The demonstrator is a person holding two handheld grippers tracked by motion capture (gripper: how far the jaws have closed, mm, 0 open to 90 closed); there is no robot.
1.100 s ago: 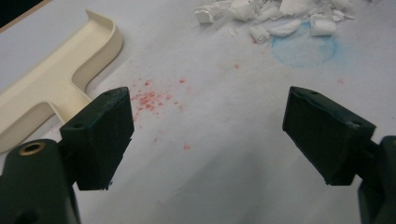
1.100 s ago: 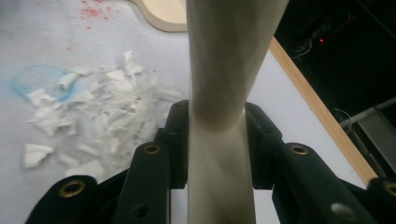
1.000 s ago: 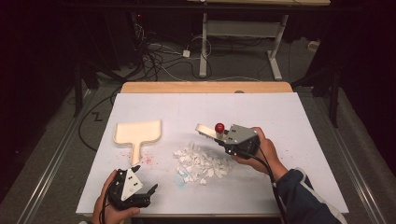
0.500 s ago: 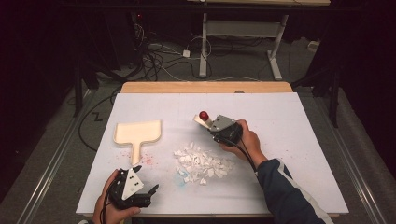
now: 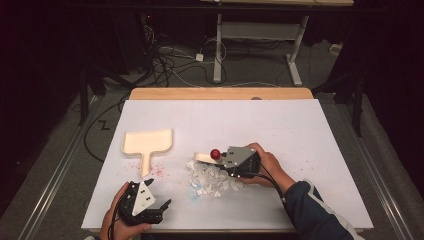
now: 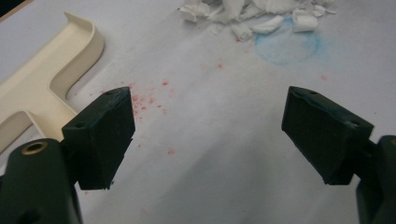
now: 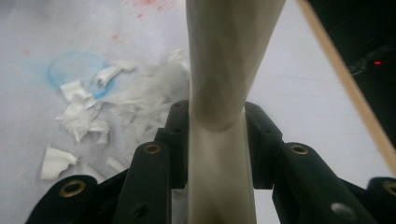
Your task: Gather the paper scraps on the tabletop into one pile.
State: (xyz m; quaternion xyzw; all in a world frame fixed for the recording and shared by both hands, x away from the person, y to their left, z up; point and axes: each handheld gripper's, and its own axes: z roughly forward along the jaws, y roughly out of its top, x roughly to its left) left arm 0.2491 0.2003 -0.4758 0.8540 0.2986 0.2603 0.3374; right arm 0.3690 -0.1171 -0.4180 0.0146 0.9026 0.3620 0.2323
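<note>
Down and leftward since the earlier frames, the right gripper [image 5: 220,159], jaws clamped on a cream brush handle [image 7: 219,93], reaches the paper scraps [image 5: 210,179] to sweep them toward the dustpan [image 5: 148,142], while the left gripper [image 5: 159,196] waits with jaws spread.

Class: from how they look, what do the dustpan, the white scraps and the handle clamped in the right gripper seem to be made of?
Dustpan: probably cream plastic, smooth with a moulded rim. White scraps: likely torn paper, thin with ragged, curled edges. Handle: seemingly matching cream plastic with a dull sheen.
</note>
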